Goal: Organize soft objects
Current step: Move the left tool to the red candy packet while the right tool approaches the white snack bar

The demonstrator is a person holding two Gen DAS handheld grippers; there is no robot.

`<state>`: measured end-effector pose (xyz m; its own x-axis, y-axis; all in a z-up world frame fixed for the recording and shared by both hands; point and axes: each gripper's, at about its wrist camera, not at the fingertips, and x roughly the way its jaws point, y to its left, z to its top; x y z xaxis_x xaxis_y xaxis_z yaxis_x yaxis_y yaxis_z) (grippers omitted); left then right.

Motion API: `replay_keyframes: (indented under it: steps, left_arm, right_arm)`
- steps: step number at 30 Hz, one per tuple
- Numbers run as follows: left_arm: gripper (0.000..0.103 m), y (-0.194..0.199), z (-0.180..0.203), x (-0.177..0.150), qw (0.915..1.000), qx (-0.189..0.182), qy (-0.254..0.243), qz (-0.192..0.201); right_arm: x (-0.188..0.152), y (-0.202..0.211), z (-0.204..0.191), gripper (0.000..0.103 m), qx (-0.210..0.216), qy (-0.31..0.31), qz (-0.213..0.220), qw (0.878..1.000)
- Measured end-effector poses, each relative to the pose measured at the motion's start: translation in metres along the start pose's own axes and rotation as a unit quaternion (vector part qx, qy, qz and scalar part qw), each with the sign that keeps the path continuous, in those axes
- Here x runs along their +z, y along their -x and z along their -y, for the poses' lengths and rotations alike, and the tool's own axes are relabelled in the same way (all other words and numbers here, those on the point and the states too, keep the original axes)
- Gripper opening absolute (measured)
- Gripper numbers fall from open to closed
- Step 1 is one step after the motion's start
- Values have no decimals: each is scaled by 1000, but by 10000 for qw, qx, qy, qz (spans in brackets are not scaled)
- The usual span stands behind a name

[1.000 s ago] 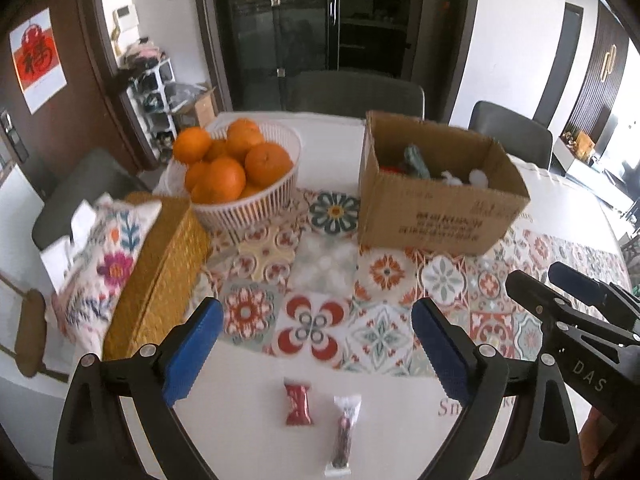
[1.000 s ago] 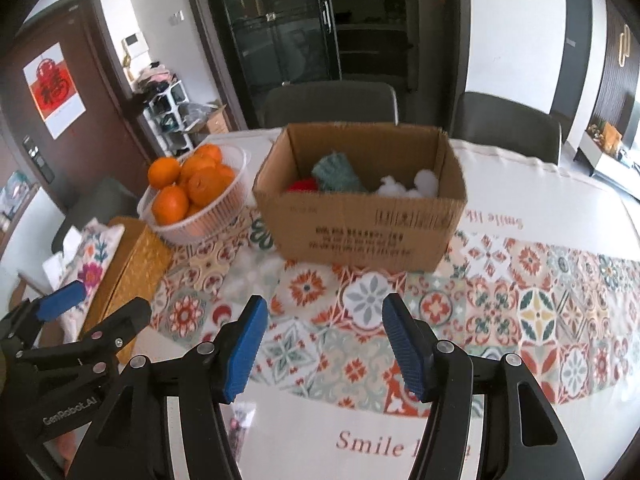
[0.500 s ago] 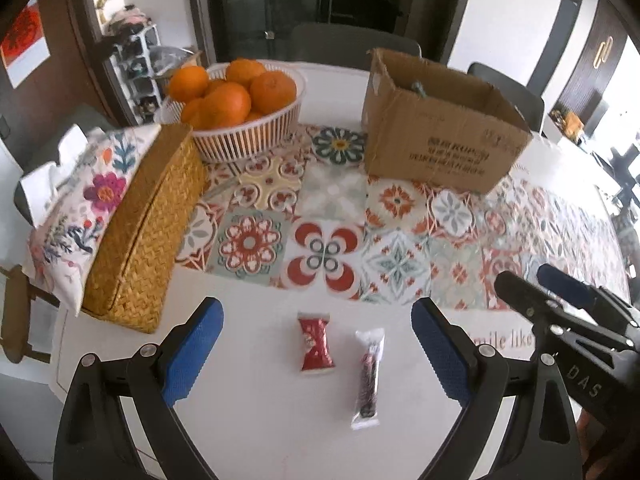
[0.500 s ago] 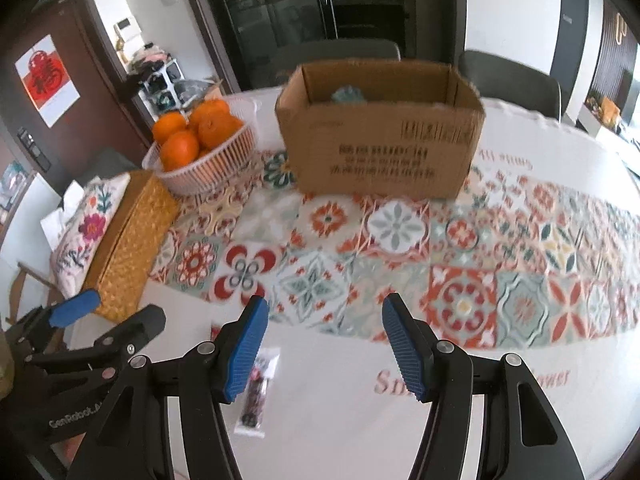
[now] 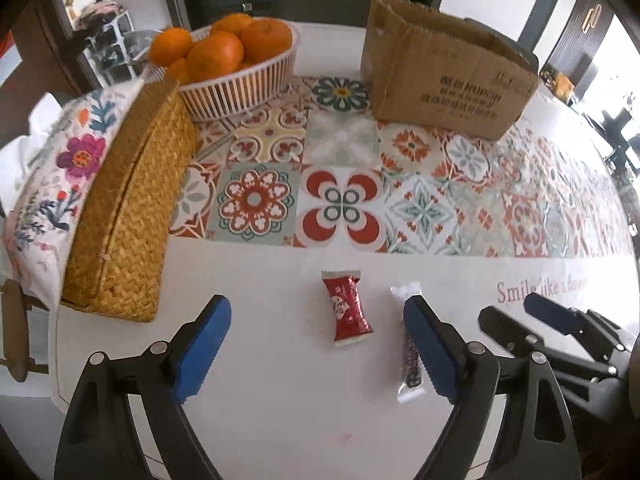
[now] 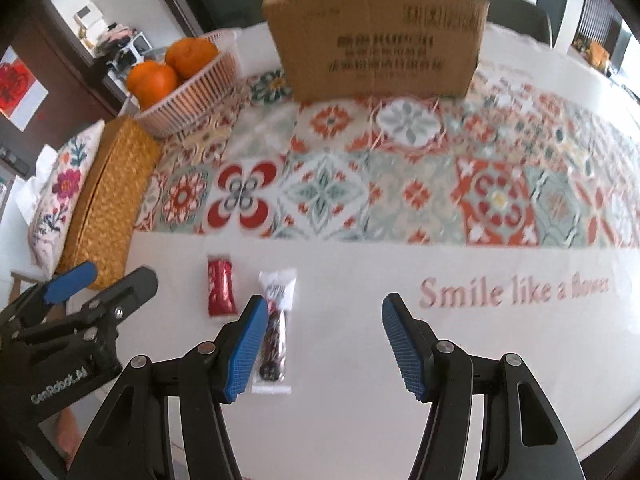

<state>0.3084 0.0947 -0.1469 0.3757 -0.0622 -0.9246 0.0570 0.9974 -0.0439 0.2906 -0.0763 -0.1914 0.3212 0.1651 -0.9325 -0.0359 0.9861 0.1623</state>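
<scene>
A red candy packet (image 5: 347, 312) lies flat on the white tablecloth, between the fingers of my open left gripper (image 5: 316, 352). A clear packet with dark contents (image 5: 412, 356) lies just right of it, partly behind my left gripper's right finger. In the right wrist view the red packet (image 6: 219, 286) and the clear packet (image 6: 276, 328) lie at the left; my open right gripper (image 6: 324, 340) hovers low with its left finger against the clear packet. A cardboard box (image 5: 444, 80) stands at the back; its inside is hidden.
A white basket of oranges (image 5: 236, 68) stands at the back left. A woven straw box (image 5: 128, 216) with a floral cushion (image 5: 52, 176) lies along the left edge. A patterned tile runner (image 5: 360, 184) crosses the middle. The right gripper (image 5: 560, 336) shows at the lower right of the left wrist view.
Both grippers have pulled back from the box and dropped toward the table's near edge. The two packets are now close to the fingers. The box's contents have gone out of sight.
</scene>
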Motion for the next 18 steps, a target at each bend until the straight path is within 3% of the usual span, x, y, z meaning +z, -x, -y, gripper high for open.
replay_keyframes:
  steps: [12,18]
  left_arm:
    - [75,-40,-3,-4,9977,-417,-169,-509]
    - [68,-58,4,-4,9966,-383,-280,-673]
  right_arm:
    - [-24,-35,-17,59,324,-172,-482,9982]
    - [-29,-49,-20,50,456,-238,-576,9970]
